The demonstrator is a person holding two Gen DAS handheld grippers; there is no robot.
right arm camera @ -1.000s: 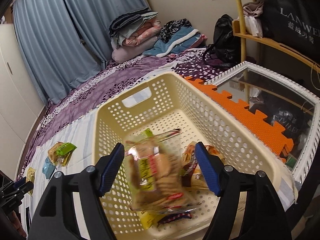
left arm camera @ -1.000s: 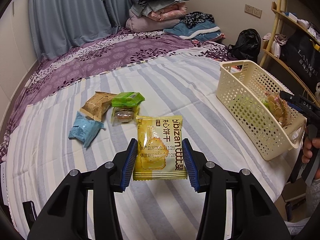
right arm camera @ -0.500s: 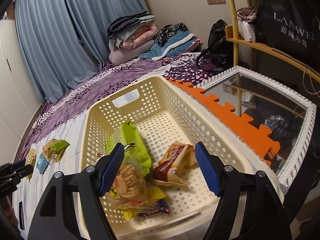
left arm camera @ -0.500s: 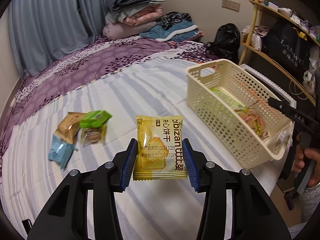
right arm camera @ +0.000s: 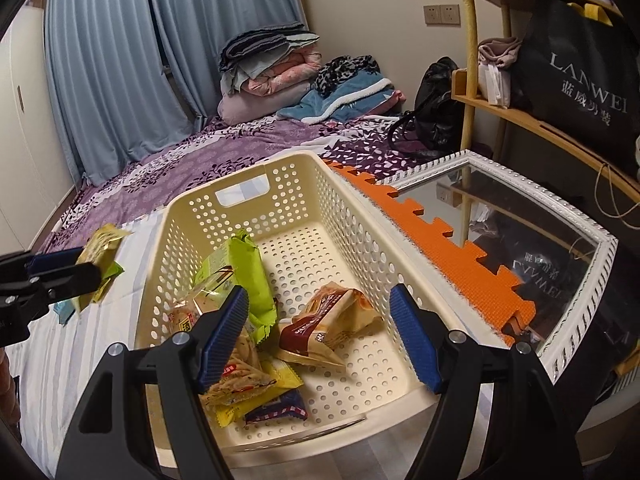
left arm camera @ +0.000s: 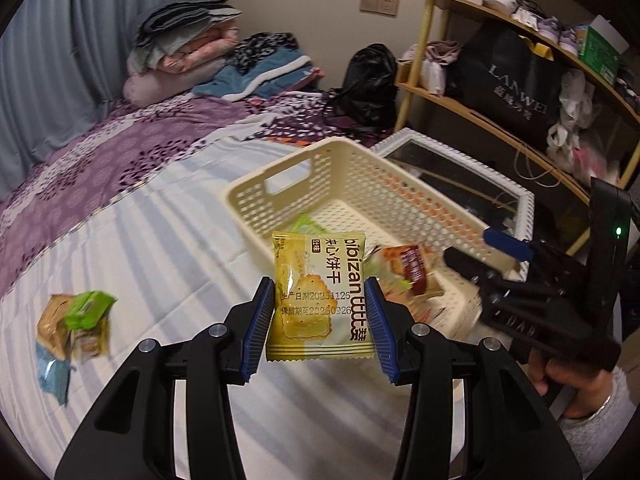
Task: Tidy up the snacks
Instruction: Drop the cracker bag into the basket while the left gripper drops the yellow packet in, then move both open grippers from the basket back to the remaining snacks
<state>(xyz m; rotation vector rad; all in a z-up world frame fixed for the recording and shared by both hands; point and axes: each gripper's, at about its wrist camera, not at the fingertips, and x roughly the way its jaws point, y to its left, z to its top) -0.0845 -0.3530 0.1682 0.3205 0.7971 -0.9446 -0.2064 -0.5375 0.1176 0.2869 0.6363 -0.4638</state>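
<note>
The left gripper pinches a yellow biscuit packet upright, ready for the cream basket; right gripper gapes empty.

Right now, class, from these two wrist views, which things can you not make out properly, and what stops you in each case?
1. Snacks left on the bed: left wrist view, motion-blurred; their labels are unreadable.
2. Bottom packets in the cream basket: right wrist view, the right claw finger and upper packets cover them.
3. Yellow biscuit packet: right wrist view, the left claw hides its lower part.
4. Shelf items: left wrist view, too small.
</note>
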